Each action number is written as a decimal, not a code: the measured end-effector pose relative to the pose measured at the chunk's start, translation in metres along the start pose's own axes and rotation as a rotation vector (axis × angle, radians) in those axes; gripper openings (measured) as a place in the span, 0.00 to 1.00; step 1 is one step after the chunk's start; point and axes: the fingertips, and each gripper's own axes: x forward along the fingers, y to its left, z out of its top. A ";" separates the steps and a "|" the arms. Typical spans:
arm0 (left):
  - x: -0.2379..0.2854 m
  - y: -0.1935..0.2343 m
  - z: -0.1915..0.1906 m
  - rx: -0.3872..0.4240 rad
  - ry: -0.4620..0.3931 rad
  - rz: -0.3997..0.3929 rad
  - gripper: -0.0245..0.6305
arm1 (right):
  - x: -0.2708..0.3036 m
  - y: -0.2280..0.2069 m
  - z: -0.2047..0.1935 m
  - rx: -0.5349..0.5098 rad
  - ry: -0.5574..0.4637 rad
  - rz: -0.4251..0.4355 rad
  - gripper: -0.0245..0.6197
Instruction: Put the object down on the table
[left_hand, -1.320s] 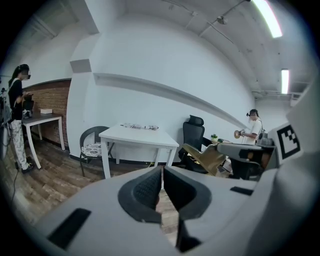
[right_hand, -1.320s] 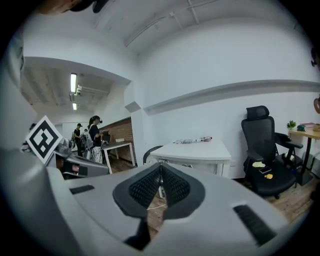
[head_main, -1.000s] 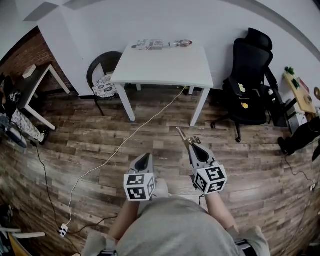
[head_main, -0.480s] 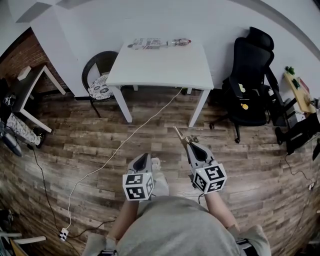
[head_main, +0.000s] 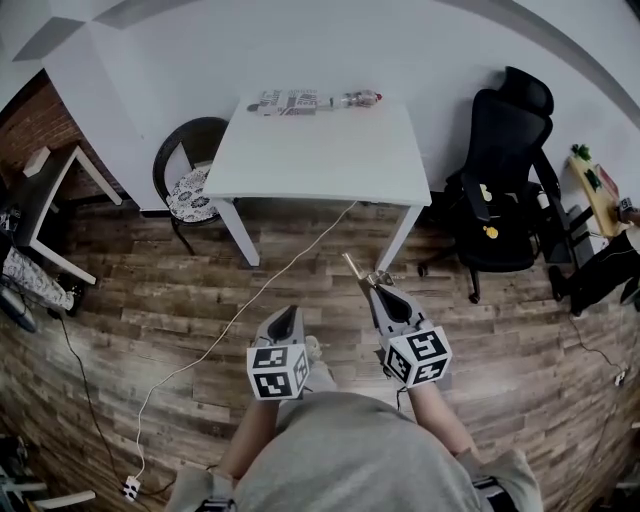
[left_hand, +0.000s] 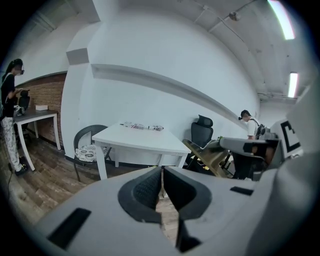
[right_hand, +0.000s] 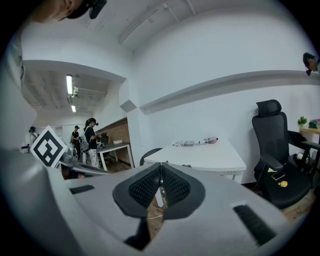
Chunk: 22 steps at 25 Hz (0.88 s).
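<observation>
My right gripper (head_main: 378, 290) is shut on a slim tan object (head_main: 354, 268) whose tip pokes out forward and left over the wooden floor. In the left gripper view that object (left_hand: 206, 156) shows as a brass-coloured bar at the right. From the right gripper view only a thin sliver shows between the closed pads of that gripper (right_hand: 160, 169). My left gripper (head_main: 287, 316) is shut with nothing in it, and its pads (left_hand: 150, 187) meet. The white table (head_main: 320, 150) stands ahead, beyond both grippers, with a bare top (right_hand: 210, 156).
A patterned packet (head_main: 288, 100) and a bottle (head_main: 360, 97) lie along the table's far edge. A round black chair (head_main: 190, 178) stands left of the table and a black office chair (head_main: 500, 180) right of it. A white cable (head_main: 250, 300) crosses the floor. People stand at a desk (right_hand: 107, 147).
The table has come a little closer and now looks larger as the person steps forward. Both grippers keep their pose, the right one still holding the tan object.
</observation>
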 end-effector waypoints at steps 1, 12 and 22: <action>0.008 0.005 0.007 0.001 0.000 -0.002 0.06 | 0.010 -0.003 0.005 -0.002 -0.002 0.001 0.05; 0.095 0.052 0.076 0.012 0.010 -0.020 0.06 | 0.115 -0.033 0.045 -0.002 -0.006 0.002 0.05; 0.157 0.092 0.114 0.025 0.027 -0.039 0.06 | 0.192 -0.059 0.062 0.019 -0.005 -0.024 0.05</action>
